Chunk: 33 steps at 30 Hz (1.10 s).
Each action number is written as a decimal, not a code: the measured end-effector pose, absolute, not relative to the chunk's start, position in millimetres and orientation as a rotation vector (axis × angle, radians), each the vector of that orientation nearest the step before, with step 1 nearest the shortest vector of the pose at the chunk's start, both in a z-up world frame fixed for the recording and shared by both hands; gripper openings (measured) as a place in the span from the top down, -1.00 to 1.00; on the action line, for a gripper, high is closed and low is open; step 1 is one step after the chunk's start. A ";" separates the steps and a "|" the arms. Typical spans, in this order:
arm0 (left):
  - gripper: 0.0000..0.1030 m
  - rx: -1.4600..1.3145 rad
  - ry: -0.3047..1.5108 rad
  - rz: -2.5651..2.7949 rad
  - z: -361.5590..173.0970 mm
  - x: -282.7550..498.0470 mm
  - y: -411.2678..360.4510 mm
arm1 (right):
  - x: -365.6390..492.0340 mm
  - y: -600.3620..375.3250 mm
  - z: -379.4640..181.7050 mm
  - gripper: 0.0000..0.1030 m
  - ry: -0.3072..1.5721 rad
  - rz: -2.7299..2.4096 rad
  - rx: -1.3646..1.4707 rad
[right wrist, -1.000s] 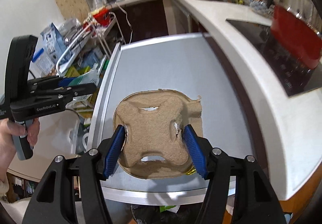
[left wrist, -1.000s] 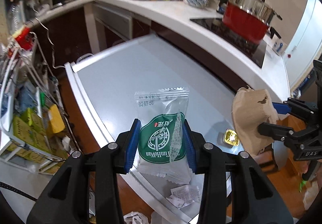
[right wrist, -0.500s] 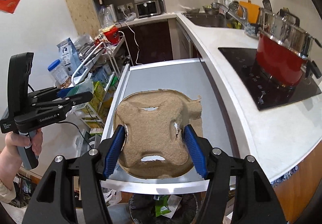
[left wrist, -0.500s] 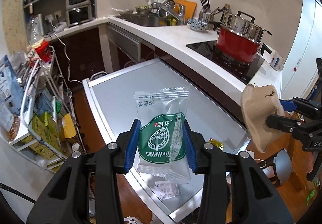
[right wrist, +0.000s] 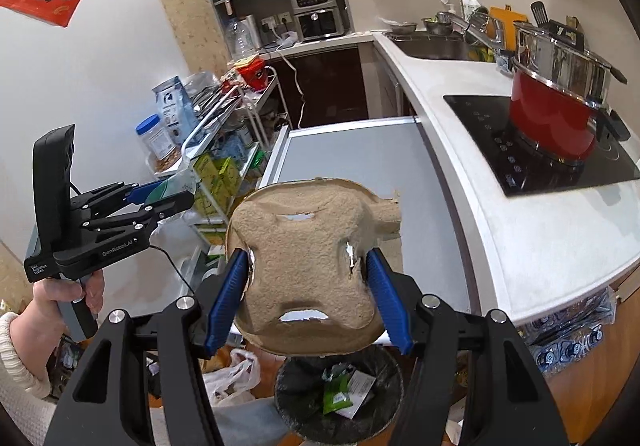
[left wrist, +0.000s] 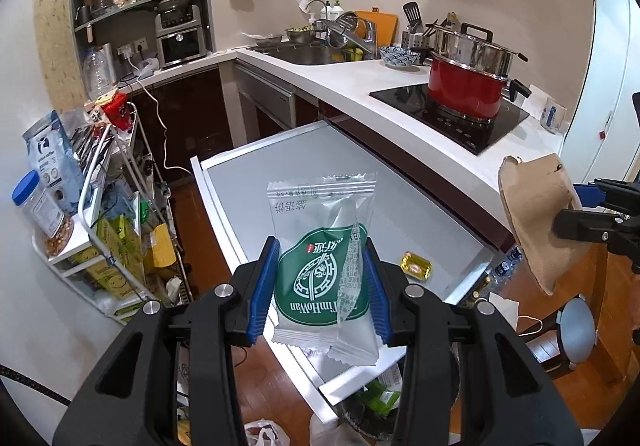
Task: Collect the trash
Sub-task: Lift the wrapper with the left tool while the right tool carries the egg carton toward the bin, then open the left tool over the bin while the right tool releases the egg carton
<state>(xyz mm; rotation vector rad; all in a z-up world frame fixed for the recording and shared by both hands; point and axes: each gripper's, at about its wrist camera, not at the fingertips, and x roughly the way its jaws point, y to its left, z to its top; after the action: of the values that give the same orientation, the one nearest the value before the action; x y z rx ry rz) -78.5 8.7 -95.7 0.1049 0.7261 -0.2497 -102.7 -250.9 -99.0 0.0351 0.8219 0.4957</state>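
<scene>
A person stood in a small kitchen holding a two-finger gripper in each hand. The left gripper (left wrist: 322,288) was closed on a green and white snack wrapper (left wrist: 326,274), its blue pads pressing the packet's two sides, the packet upright between them. The right gripper (right wrist: 308,296) was clamped on a brown moulded-pulp cup carrier (right wrist: 308,266) (torn at its upper right corner), the pads biting into its side notches.

Seen from the left gripper, the right one and its carrier hung at about three o'clock, well apart from the wrapper. Seen from the right gripper, the left one sat at nine o'clock, gripped by a hand (right wrist: 60,300) in a pale knitted cuff.

Below both lay a grey pull-out table (left wrist: 400,205) with a white rim, butted against the white counter (right wrist: 532,230). A small gold foil packet (left wrist: 416,265) rested on the table near its front edge, at about four o'clock from the wrapper. A black trash bin (right wrist: 340,398), holding green and white scraps, stood on the floor directly beneath the carrier, at six o'clock. A red pot (left wrist: 466,87) with a steel lid sat on the black hob at one o'clock, and a cluttered wire rack (left wrist: 120,205) stood at nine o'clock
</scene>
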 end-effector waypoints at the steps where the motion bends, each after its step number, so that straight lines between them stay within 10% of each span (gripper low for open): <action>1: 0.19 0.110 0.724 -0.242 -97.0 -82.8 8.2 | -106.1 -251.7 -100.4 -0.17 0.828 0.502 0.036; 33: 0.19 0.221 0.982 -0.239 -204.5 -154.3 -39.7 | -171.4 -262.5 -210.4 -0.17 1.163 0.526 0.036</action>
<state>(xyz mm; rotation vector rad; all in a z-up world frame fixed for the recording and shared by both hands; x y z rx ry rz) -154.3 -39.7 -204.5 0.2206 0.9824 -0.2390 -171.4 -262.5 -210.4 0.0362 1.1629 0.5264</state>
